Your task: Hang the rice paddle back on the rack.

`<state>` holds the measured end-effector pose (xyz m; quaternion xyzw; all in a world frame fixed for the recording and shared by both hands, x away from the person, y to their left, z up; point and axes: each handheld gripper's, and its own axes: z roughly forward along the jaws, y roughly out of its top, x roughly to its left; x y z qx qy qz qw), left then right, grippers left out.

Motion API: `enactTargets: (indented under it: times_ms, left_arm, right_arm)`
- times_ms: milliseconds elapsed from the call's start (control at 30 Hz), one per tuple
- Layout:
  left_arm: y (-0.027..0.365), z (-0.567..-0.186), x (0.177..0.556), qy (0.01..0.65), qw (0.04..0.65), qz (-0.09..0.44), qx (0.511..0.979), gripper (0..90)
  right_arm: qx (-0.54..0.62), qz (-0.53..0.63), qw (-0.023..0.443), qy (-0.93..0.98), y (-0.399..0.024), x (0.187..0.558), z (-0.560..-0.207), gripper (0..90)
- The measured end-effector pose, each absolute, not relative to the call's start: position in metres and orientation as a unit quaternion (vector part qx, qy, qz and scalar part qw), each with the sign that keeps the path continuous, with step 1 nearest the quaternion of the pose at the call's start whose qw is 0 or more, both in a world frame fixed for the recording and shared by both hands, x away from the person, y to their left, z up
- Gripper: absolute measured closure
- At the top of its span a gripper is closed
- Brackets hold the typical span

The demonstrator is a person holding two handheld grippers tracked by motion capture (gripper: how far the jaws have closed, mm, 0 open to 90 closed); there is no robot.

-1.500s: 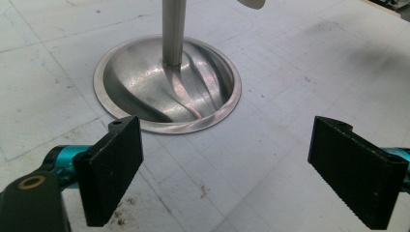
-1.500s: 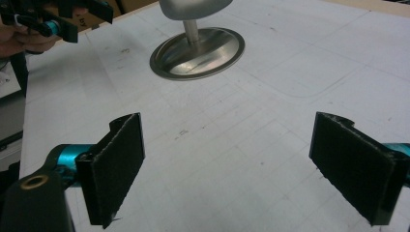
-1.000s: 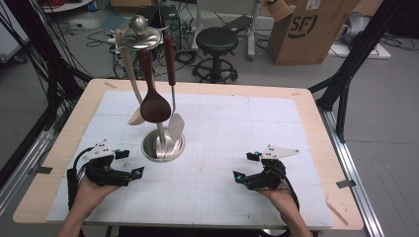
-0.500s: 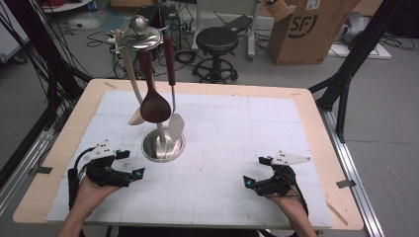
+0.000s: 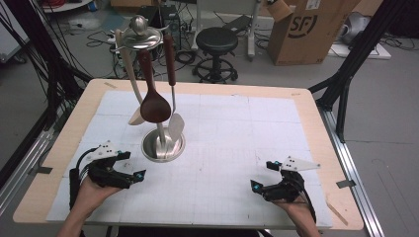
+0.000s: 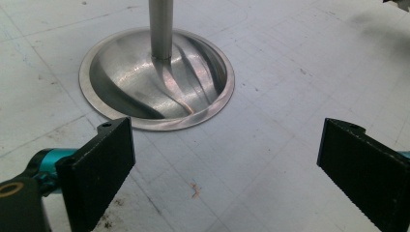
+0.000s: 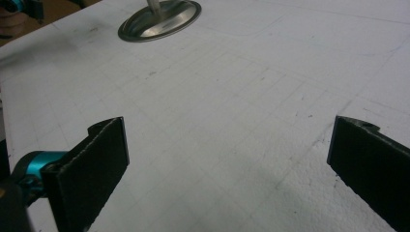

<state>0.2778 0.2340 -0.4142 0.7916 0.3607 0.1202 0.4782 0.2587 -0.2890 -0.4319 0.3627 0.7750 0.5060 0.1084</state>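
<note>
A steel utensil stand rises left of the mat's middle. A dark wooden spoon, a pale wooden spatula and a metal turner hang from its top. My left gripper lies low at the front left, just short of the stand's round base. Its jaws have just been opening and stand open over bare mat. My right gripper rests at the front right, far from the stand's base. Its jaws have also just been opening and stand wide open with nothing between them.
A white gridded mat covers most of the wooden table. Beyond the far edge stand a black stool, a cardboard box and loose cables on the floor. Black frame legs rise at the right.
My right gripper has slid to the right and a little nearer the front edge. The left gripper has kept its place. The stand and utensils are as before.
</note>
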Motion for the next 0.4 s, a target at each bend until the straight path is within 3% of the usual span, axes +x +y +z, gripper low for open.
enactTargets:
  times_ms: [400]
  left_arm:
    - [0.2304, -0.4172, 0.2793, 0.359, 0.47, 0.113, 0.798, 6.4]
  right_arm:
    - [0.361, 0.504, 0.112, 0.777, -0.2887, 0.2592, -0.4324, 0.1]
